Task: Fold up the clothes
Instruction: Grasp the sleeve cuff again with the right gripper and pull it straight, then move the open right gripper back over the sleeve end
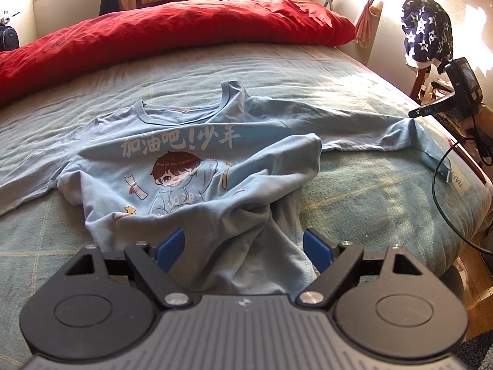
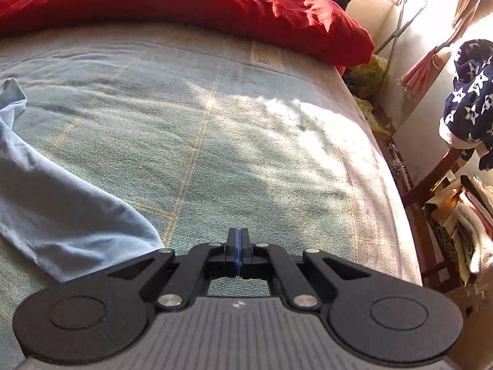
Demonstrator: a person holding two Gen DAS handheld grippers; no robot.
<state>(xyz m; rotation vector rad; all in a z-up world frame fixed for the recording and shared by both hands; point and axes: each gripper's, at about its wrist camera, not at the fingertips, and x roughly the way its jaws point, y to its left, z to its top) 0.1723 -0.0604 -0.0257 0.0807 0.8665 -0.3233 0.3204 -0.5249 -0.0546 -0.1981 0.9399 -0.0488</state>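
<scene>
Task status: early stage, est. only. A light-blue long-sleeved shirt (image 1: pixel 197 154) is laid print-side up on the bed (image 1: pixel 354 185), collar toward 12 o'clock from the left wrist cam, i.e. toward the red duvet (image 1: pixel 172 34). One sleeve (image 1: pixel 363 126) is stretched out toward 3 o'clock; the other is spread toward 9 o'clock. The hem side w/ the lower right corner is seen bunched and turned up over the print, so the body is not flat yet. No clean fold is visible; sleeves are not brought in, body is not halved. The left gripper (image 1: pixel 243 243) is held at 6 o'clock of the shirt w/ jaws spread wide; crumpled hem cloth sits between the blue pads (image 1: pixel 171 243), but pad contact cannot be confirmed, so no grip is judged. The right gripper (image 2: pixel 238 240) is seen w/ jaws pressed together and nothing pinched; only bare bed cover lies ahead of it, and the sleeve end lies at approx. 9 o'clock of its tips in the right wrist cam, just beside the gripper body. Remaining, as judged: hem to be flattened, both sleeves to be folded across the chest, body to be folded over. Other garments at the room edge, e.g. a star-print cloth (image 1: pixel 426 30) on a chair, are not yet handled.
</scene>
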